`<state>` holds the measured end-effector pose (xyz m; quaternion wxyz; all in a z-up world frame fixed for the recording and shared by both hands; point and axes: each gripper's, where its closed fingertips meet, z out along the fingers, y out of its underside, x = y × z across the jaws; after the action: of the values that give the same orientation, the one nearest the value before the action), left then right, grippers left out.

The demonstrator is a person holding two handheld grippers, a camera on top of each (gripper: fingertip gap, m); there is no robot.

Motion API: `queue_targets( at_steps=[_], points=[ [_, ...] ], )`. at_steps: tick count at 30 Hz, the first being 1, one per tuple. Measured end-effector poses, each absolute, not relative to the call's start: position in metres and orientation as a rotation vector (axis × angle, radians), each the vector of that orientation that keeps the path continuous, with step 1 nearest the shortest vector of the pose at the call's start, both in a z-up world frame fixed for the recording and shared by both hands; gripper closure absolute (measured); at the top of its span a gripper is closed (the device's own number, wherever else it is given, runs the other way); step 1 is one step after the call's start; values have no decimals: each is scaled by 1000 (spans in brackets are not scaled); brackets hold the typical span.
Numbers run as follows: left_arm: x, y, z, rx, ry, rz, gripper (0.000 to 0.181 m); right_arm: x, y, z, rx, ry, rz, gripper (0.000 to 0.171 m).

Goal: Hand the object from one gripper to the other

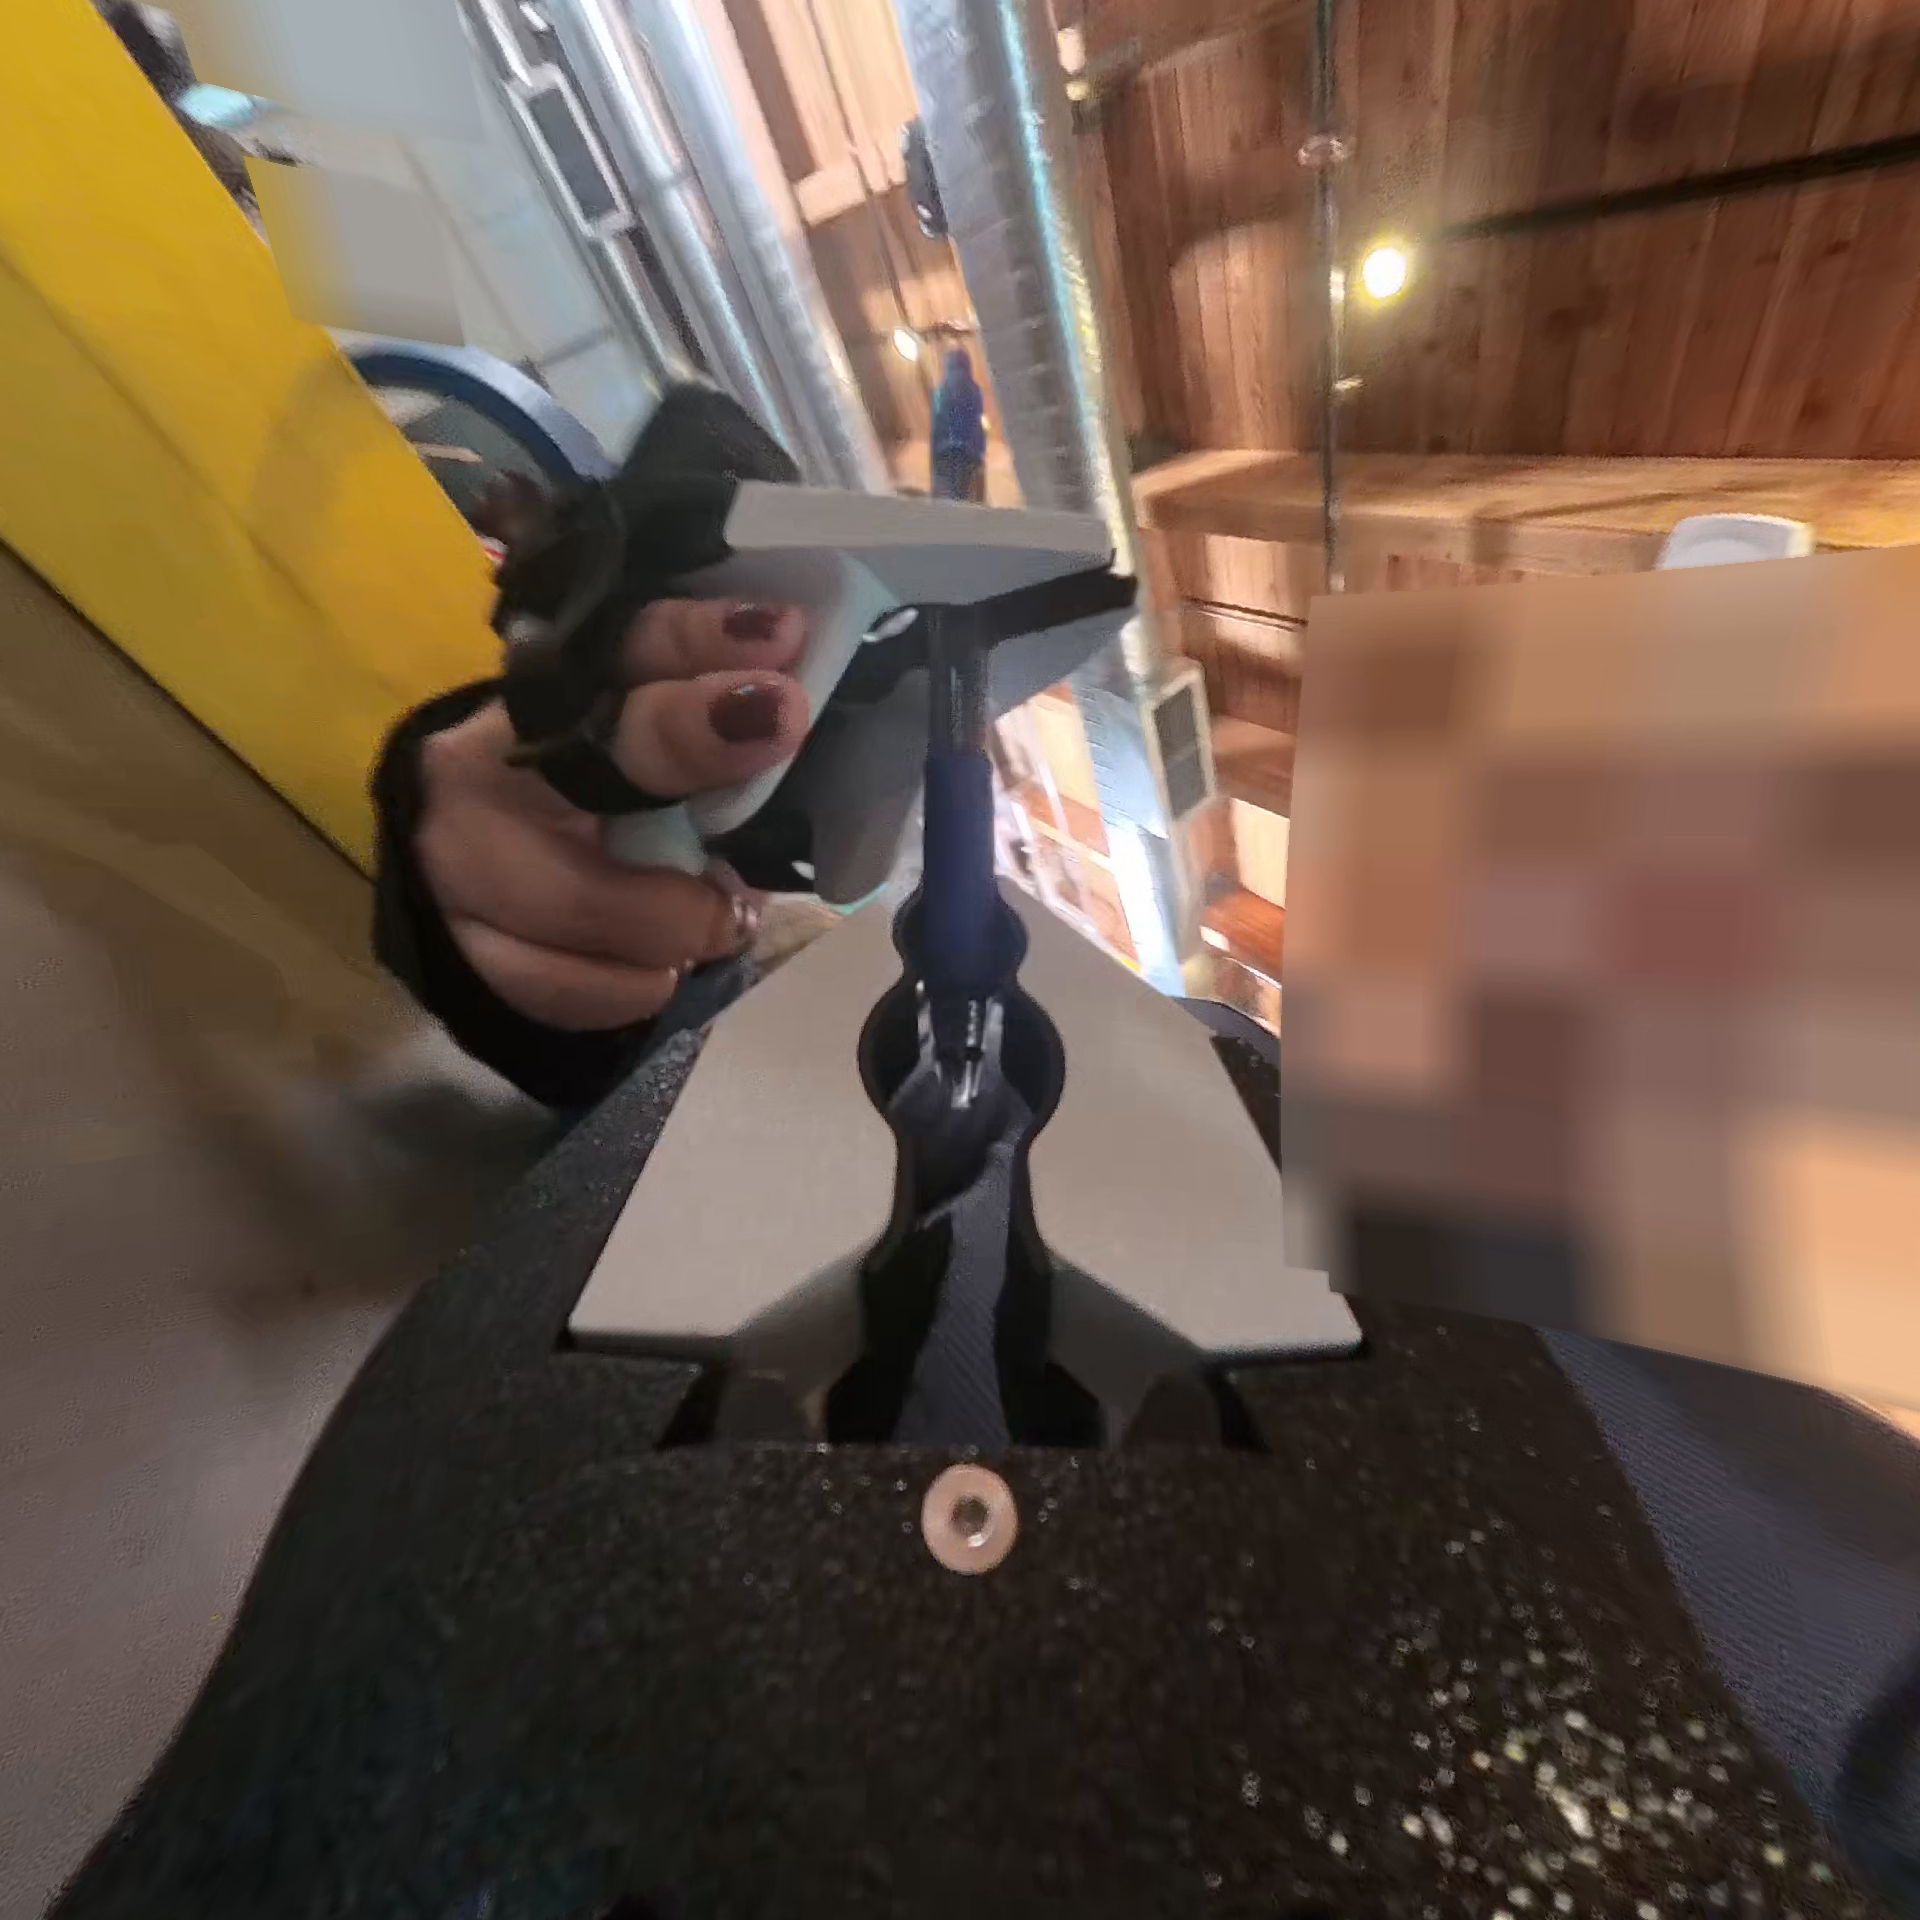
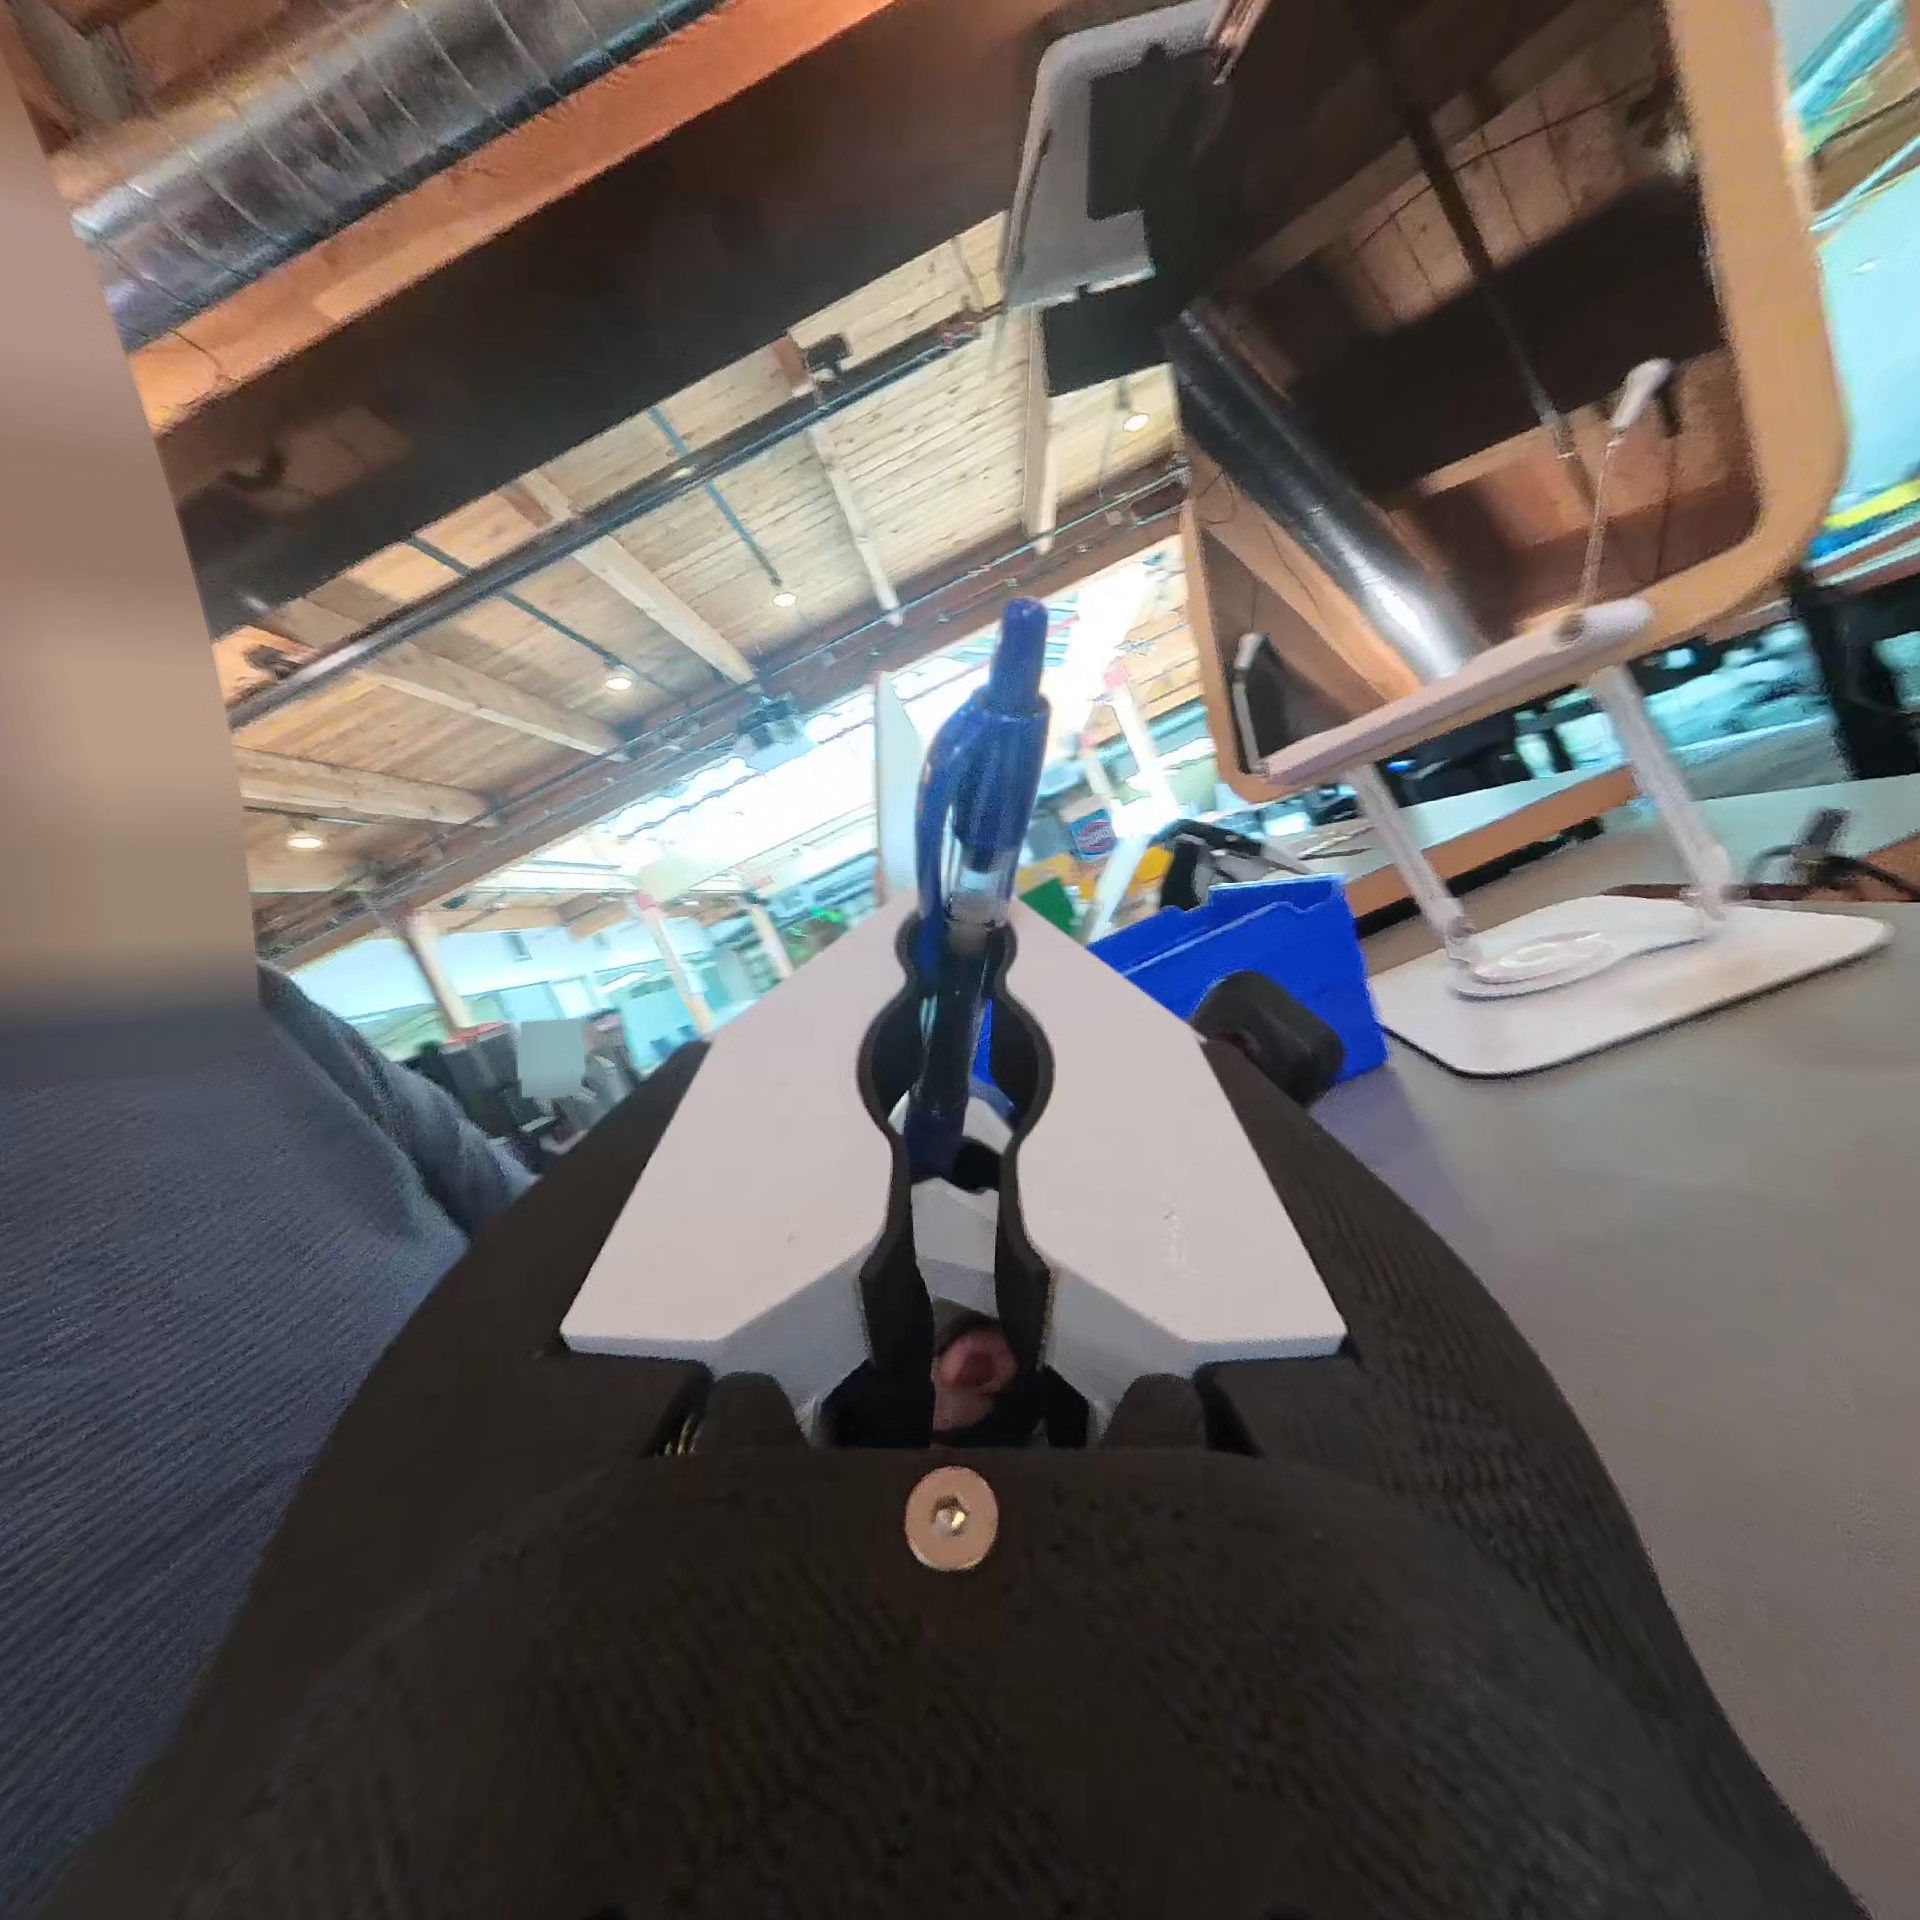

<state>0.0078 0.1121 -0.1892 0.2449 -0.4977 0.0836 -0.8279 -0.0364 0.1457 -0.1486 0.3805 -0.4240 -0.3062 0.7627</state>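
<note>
A: Pen (image 2: 961,935), blue, with a clip and a click button, stands up between the fingers of the right gripper (image 2: 958,940), which are closed on its barrel near the tips.

B: And in the left wrist view?

A: There the pen (image 1: 956,821) runs from the left gripper (image 1: 961,961) up to the right gripper (image 1: 935,623), which a hand (image 1: 582,821) in a black fingerless glove holds. The left gripper's fingers are pressed together on the blue grip end; the pen's tip shows inside the round notch between them.

B: So both clamp it?

A: Yes, one at each end.

B: Anything else?

A: A blue bin (image 2: 1268,966) and a white stand (image 2: 1621,935) on the grey table (image 2: 1662,1247).
</note>
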Motion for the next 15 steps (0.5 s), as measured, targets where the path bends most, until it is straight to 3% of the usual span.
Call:
queue_targets(
  at_steps=[1, 2, 3, 4, 7, 10, 13, 15],
  points=[
    [7, 117, -193, -1380, 223, -2195, 173, -37, 148, -150, -1092, -780, 1913, 168],
    [5, 121, -193, -1384, 217, -2136, 167, -36, 151, -151, -1098, -777, 1897, 168],
    [3, 127, -195, -1412, 192, -2075, 141, -35, 154, -150, -1101, -760, 1894, 168],
    [2, 128, -198, -1436, 210, -2024, 142, -33, 156, -148, -1097, -744, 1896, 168],
    [5, 120, -195, -1415, 290, -2020, 172, -31, 155, -146, -1081, -745, 1899, 168],
    [10, 119, -195, -1404, 368, -1887, 173, -29, 154, -142, -1051, -724, 1887, 167],
    [2, 134, -197, -1427, 440, -1462, 173, -30, 172, -147, -1144, -636, 1828, 126],
    [-14, 149, -202, -1448, 513, -991, 173, -27, 186, -150, -1208, -554, 1824, 113]
  ],
)
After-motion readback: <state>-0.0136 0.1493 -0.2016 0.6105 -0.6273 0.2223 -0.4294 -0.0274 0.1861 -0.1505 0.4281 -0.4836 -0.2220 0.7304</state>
